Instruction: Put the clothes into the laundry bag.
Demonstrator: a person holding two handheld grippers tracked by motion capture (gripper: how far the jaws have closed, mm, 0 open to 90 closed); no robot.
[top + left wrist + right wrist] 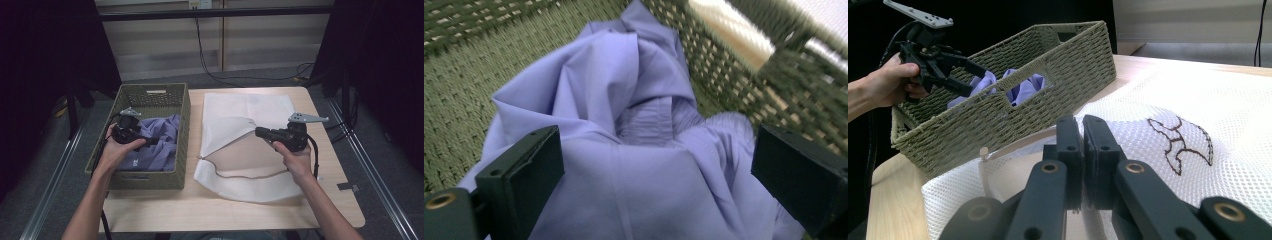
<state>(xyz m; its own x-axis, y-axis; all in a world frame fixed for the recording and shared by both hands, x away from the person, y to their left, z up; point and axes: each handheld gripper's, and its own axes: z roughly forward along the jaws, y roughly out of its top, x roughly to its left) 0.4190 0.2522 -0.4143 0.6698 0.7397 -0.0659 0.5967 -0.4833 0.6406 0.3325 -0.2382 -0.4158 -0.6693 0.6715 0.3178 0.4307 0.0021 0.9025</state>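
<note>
A purple garment (161, 146) (624, 85) (1024, 90) lies crumpled inside a woven green basket (185, 131) (454, 90) (1058, 85) on the table's left. My left gripper (150, 141) (654, 170) (967, 80) hangs open just above the cloth, one jaw on each side of a fold. To the basket's right lies a white mesh bag (235, 107) (1218, 95). My right gripper (257, 132) (1082, 137) is shut on the bag's upper layer and holds that edge lifted, so the mouth gapes toward the basket.
The wooden table (200, 210) has bare strips at its front edge and right side. A brown stitched mark (1180, 142) sits on the mesh. Black cables (210, 65) trail on the floor behind the table; dark curtains flank both sides.
</note>
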